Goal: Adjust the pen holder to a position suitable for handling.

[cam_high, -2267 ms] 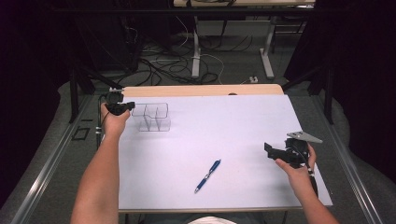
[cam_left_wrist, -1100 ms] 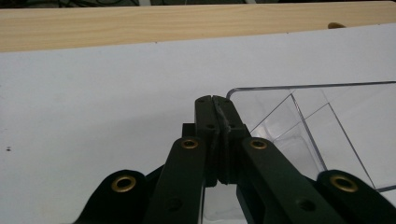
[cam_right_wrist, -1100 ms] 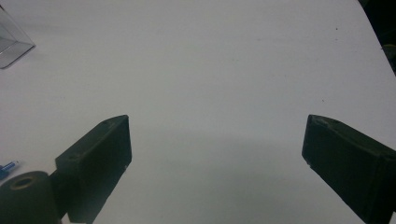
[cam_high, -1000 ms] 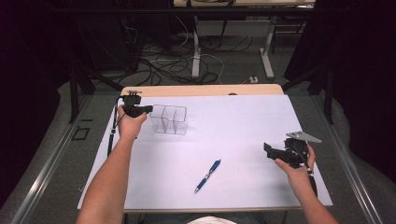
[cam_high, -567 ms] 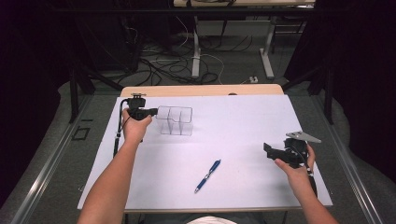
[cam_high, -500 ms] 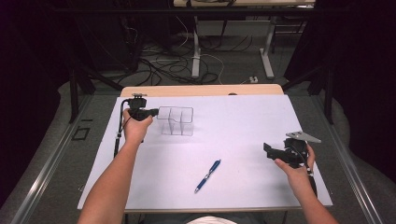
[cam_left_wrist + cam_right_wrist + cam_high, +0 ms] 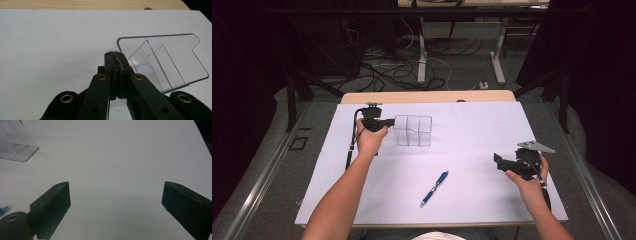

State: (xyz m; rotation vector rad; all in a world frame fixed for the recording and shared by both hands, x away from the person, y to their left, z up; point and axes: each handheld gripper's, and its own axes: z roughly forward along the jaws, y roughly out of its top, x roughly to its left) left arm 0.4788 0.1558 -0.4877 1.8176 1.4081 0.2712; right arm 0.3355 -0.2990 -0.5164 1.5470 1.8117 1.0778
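A clear plastic organizer [image 7: 413,131] with three compartments stands on the white table top [image 7: 472,130] left of centre. My left gripper [image 7: 388,122] is shut on its left wall; in the left gripper view the jaws pinch the clear wall of the organizer [image 7: 160,62] at the left gripper's tips [image 7: 115,53]. A blue pen [image 7: 434,188] lies nearer the front edge, pointing diagonally. At the right side my right gripper [image 7: 501,162] stands open above bare table, its right gripper midpoint [image 7: 115,197] holding nothing. The organizer's corner [image 7: 15,145] and the pen's tip [image 7: 3,208] appear at the left of that view.
A wooden strip [image 7: 427,96] runs along the table's far edge. Beyond it are cables and desk legs [image 7: 422,55] on the floor. A black cable [image 7: 352,145] trails from the left gripper across the table's left part.
My left gripper has dragged the organizer to the right across the table. The right gripper and the pen have stayed where they were.
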